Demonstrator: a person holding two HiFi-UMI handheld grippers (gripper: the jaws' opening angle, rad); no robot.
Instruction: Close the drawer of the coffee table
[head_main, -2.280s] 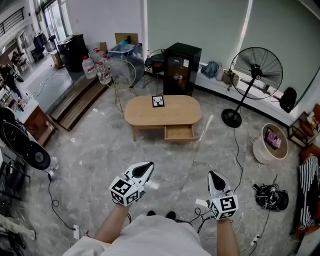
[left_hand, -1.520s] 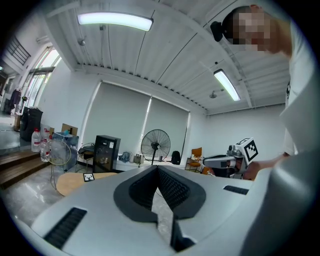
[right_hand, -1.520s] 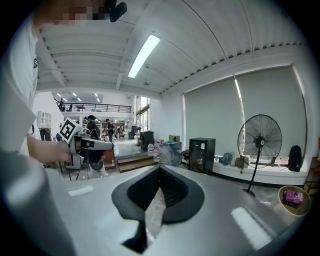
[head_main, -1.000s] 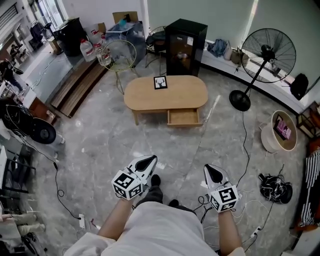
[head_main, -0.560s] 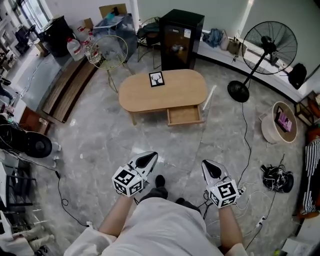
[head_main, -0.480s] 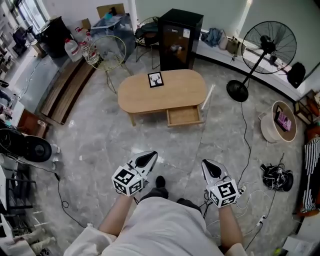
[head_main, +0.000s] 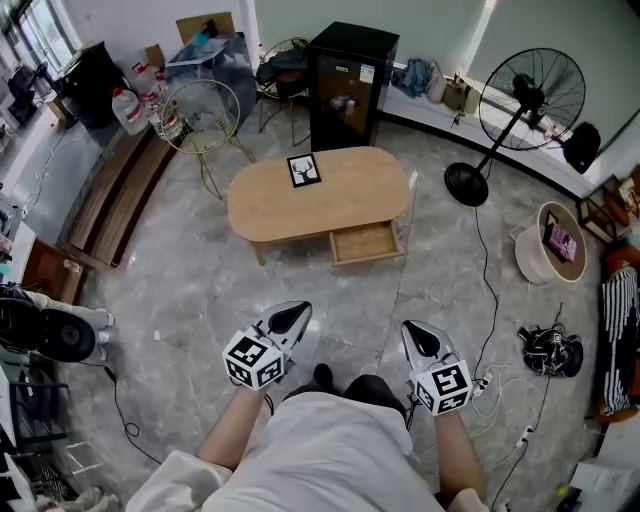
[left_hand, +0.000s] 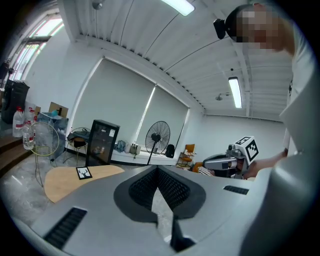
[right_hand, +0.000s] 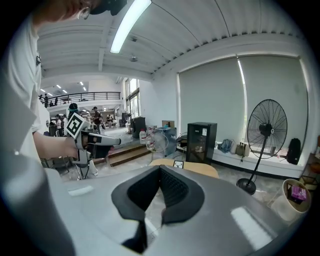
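Observation:
The oval wooden coffee table (head_main: 300, 205) stands on the marble floor ahead of me. Its drawer (head_main: 366, 243) is pulled out on the near side, towards the right end, and looks empty. My left gripper (head_main: 293, 313) and right gripper (head_main: 417, 332) are held side by side in front of my body, well short of the table. Both are shut with nothing between the jaws. In the left gripper view the table top (left_hand: 70, 180) shows beyond the closed left gripper (left_hand: 158, 170). In the right gripper view the table (right_hand: 195, 169) lies just past the closed right gripper (right_hand: 160, 170).
A small framed picture (head_main: 304, 169) stands on the table. Behind it is a black cabinet (head_main: 345, 80); a floor fan (head_main: 520, 100) stands at the right and a wire-cage fan (head_main: 195, 110) at the left. Cables (head_main: 482, 300), a white tub (head_main: 553, 250) and a black bag (head_main: 550, 352) lie to the right.
I have walked closer to the table, which now looks larger and sits further left and lower in the head view. Both grippers stay shut in front of me.

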